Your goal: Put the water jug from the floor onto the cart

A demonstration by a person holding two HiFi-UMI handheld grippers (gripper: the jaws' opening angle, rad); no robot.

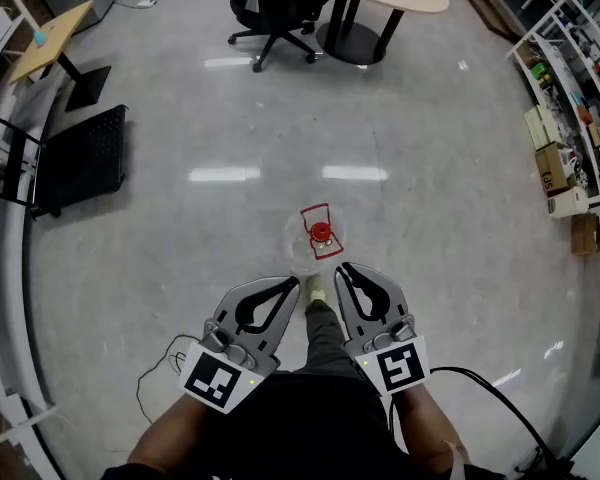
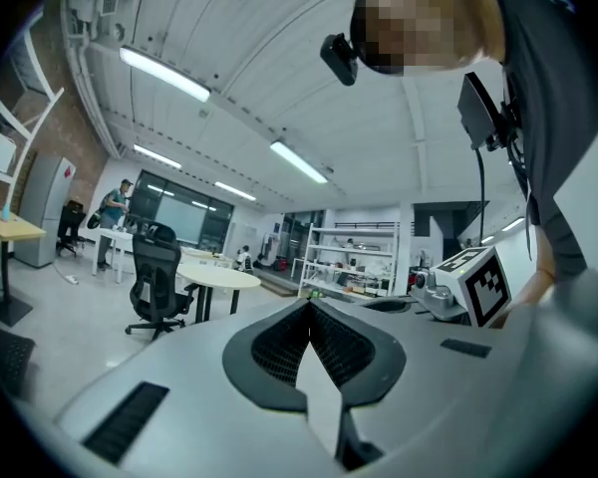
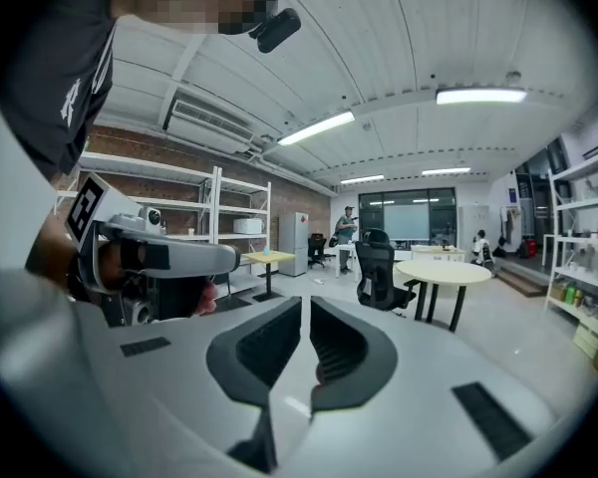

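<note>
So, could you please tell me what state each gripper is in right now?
Left gripper: closed, holding nothing.
Right gripper: closed, holding nothing.

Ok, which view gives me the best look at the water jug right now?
The head view. It looks down on the water jug, which stands on the floor, and shows its clear body and red cap from above. The left gripper view and the right gripper view point across the room, and the jug is in neither.

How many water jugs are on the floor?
1. The jug stands on the floor, just ahead of the left gripper and the right gripper. Others may be out of view.
</note>
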